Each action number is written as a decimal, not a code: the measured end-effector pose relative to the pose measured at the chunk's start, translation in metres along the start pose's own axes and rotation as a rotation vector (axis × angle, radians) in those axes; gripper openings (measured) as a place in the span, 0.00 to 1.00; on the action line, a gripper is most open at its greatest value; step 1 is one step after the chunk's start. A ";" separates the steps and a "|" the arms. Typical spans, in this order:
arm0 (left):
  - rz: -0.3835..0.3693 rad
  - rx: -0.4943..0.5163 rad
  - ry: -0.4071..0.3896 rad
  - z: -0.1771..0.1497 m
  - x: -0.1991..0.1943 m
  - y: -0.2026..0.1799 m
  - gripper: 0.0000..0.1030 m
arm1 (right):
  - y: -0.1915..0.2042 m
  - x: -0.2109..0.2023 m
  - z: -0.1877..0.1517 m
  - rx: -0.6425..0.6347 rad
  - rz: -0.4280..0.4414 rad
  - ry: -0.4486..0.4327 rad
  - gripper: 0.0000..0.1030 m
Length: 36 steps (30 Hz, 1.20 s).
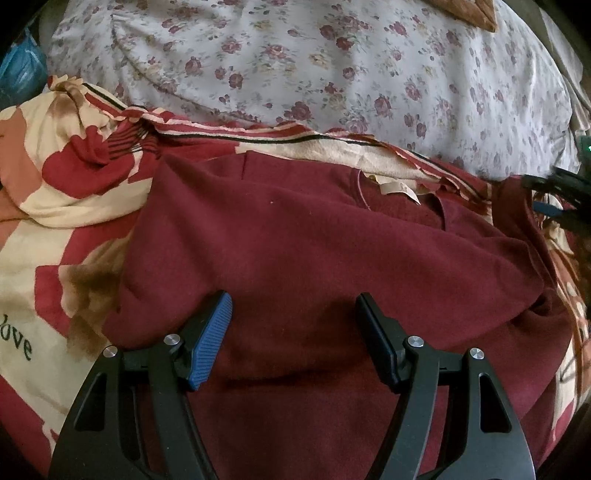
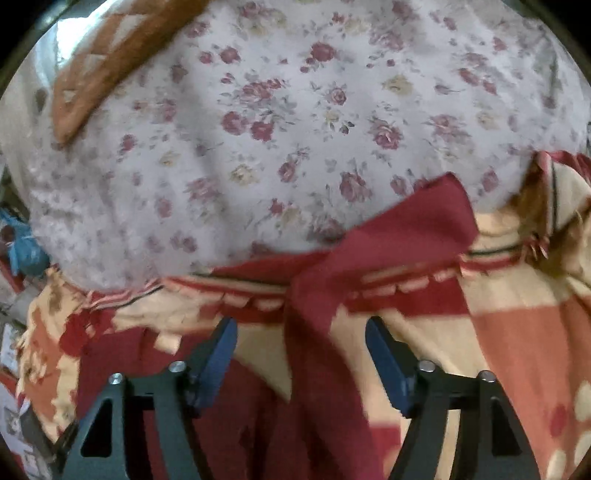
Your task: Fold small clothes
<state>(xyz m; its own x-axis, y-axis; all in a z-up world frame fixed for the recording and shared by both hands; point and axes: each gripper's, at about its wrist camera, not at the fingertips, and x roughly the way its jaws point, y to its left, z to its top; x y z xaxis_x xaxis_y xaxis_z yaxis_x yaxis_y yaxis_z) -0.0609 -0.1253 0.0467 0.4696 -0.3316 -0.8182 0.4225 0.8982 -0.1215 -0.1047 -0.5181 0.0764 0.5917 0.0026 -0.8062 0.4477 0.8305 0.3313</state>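
A dark red T-shirt (image 1: 295,240) lies spread on a red-and-cream blanket (image 1: 48,266), its neck label (image 1: 399,190) toward the far side. My left gripper (image 1: 293,297) hovers open over the shirt's near half, and nothing sits between its blue pads (image 1: 210,336). In the right wrist view a red sleeve (image 2: 388,236) of the shirt runs from the near edge up to the right, passing between the fingers of my right gripper (image 2: 301,321). That gripper is open and its pads stand clear of the cloth. The right gripper (image 1: 561,195) also shows blurred at the shirt's right edge.
A white sheet with a rose print (image 1: 332,74) (image 2: 258,129) covers the bed beyond the blanket (image 2: 517,314). A brown woven piece (image 1: 469,11) (image 2: 110,62) lies at the far edge. A blue bag (image 1: 22,62) (image 2: 26,251) sits off the bed's left side.
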 end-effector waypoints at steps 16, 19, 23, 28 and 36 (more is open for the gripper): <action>-0.073 -0.145 -0.130 0.014 -0.031 0.024 0.70 | -0.007 -0.108 0.034 0.038 0.443 -0.137 0.06; -0.077 -0.205 -0.173 0.016 -0.042 0.041 0.70 | 0.037 -0.146 0.027 -0.085 0.541 -0.151 0.06; -0.092 -0.306 -0.240 0.016 -0.058 0.066 0.70 | 0.121 -0.176 0.012 -0.313 0.696 -0.092 0.06; -0.120 -0.401 -0.291 0.014 -0.070 0.095 0.70 | 0.213 -0.151 -0.016 -0.545 0.755 0.025 0.05; -0.157 -0.431 -0.256 0.016 -0.063 0.103 0.70 | 0.203 -0.057 -0.035 -0.408 0.470 0.148 0.32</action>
<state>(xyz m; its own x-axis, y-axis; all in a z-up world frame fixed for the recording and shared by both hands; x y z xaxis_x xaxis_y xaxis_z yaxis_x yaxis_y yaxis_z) -0.0346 -0.0165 0.0943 0.6230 -0.4836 -0.6148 0.1712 0.8512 -0.4961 -0.0709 -0.3298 0.1724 0.5506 0.4706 -0.6895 -0.1456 0.8674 0.4758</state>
